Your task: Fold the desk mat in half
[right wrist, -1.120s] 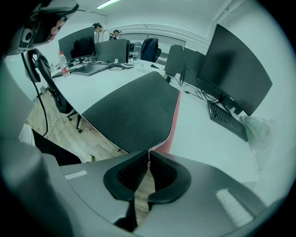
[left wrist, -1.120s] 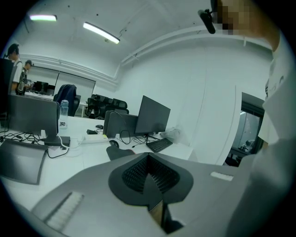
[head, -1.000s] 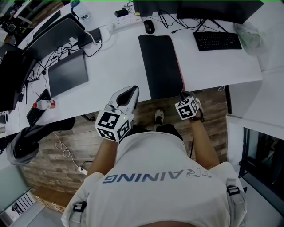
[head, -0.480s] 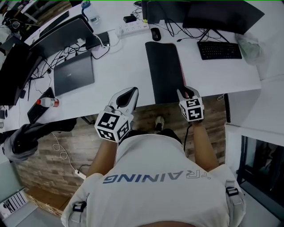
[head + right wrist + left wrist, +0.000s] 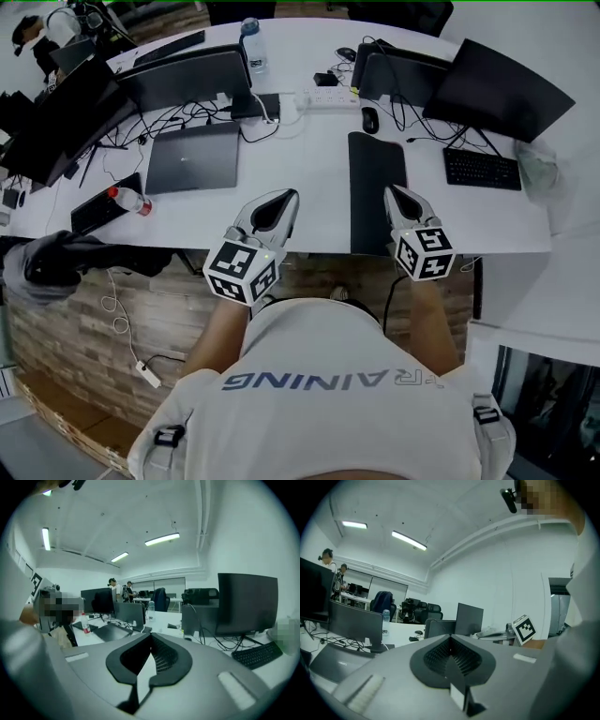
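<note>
Pulled back and up off the black rectangular desk mat (image 5: 370, 178), flat at the near edge of the long white desk (image 5: 309, 159): right gripper (image 5: 394, 193), clenched empty; left gripper (image 5: 284, 197) likewise. Around: closed grey laptop (image 5: 192, 157), black keyboard (image 5: 481, 169), dark monitors (image 5: 492, 89); strip-lit office.

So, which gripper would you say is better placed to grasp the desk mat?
Right. The right gripper, shut, sits at the desk mat's near right corner; the left gripper is off to its left.
</note>
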`<state>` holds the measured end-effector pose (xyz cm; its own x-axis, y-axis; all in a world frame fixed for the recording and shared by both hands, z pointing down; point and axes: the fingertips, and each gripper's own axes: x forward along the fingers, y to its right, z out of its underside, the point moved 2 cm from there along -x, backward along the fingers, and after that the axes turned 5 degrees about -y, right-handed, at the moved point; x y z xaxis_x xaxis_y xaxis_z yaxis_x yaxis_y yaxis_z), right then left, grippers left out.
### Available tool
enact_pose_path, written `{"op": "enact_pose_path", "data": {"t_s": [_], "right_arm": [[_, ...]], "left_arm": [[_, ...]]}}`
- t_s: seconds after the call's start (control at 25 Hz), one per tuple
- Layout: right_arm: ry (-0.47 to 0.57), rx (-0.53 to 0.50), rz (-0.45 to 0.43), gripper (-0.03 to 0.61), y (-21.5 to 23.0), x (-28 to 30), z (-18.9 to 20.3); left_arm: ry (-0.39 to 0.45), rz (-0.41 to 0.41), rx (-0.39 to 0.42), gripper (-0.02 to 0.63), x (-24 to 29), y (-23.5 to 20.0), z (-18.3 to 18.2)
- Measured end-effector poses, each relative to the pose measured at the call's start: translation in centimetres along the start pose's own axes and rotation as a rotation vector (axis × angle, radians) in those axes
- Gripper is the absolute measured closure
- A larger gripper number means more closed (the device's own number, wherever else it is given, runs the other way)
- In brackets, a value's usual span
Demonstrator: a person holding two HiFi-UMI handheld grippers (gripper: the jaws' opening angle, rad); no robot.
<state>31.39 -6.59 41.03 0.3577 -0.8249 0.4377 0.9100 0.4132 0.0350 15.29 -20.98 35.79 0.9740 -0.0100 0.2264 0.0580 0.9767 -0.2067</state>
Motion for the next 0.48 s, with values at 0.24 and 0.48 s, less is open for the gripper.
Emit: {"op": "enact_pose_path", "data": {"t_s": [0.24,0.48], "right_arm": [[0.16,-0.007,-0.104,0.566,-4.5,-0.3,-6.4],[0.215,-0.099,-0.144,0.566,-7.9,0.1,-9.4]], "left_arm": [[0.071,-0.104,0.011,0.614,-4.1,-3.4,-1.8],[0.102,-0.174,0.002,0.614,-7.0,-5.6,-2.0]]}}
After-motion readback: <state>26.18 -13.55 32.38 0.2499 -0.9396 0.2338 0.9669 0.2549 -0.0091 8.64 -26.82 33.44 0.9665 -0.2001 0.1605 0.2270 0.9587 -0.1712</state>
